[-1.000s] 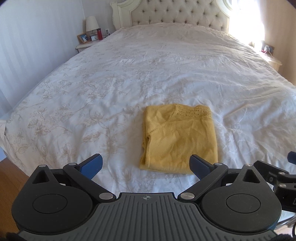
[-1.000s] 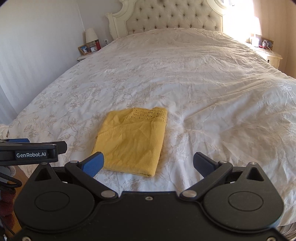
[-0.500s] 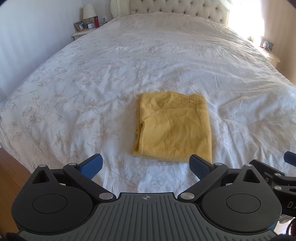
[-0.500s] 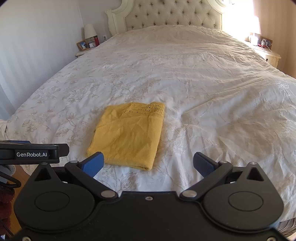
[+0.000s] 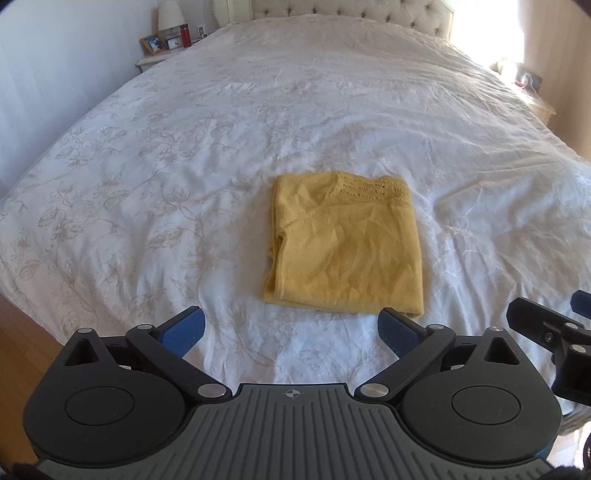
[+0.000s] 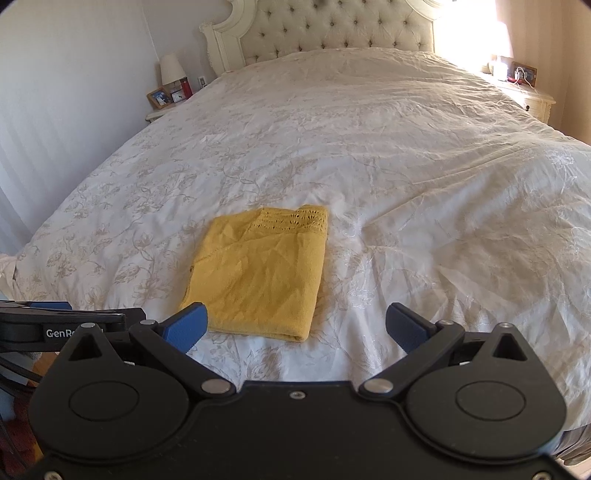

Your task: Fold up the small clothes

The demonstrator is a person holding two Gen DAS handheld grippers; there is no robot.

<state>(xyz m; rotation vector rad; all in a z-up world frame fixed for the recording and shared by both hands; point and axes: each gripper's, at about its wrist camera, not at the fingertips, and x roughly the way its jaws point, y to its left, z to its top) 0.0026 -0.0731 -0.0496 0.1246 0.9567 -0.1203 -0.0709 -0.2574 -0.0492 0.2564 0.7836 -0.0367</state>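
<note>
A yellow garment [image 5: 347, 247] lies folded into a flat rectangle on the white bedspread [image 5: 207, 155], lace trim at its far edge. It also shows in the right wrist view [image 6: 262, 273]. My left gripper [image 5: 291, 328] is open and empty, held above the bed's near edge just short of the garment. My right gripper [image 6: 295, 325] is open and empty, to the right of the garment's near edge. The right gripper's body [image 5: 554, 332] shows at the right of the left wrist view, and the left gripper's body [image 6: 62, 328] at the left of the right wrist view.
The bed has a tufted headboard [image 6: 332, 29]. A nightstand with a lamp [image 6: 171, 70] and photo frames stands at the far left, another nightstand [image 6: 532, 96] at the far right. Wooden floor [image 5: 22, 339] shows at the bed's near left corner.
Both grippers have risen and tilted down a little, so the garment sits lower and farther from the fingertips in view. The garment has not moved. Both grippers stay open.
</note>
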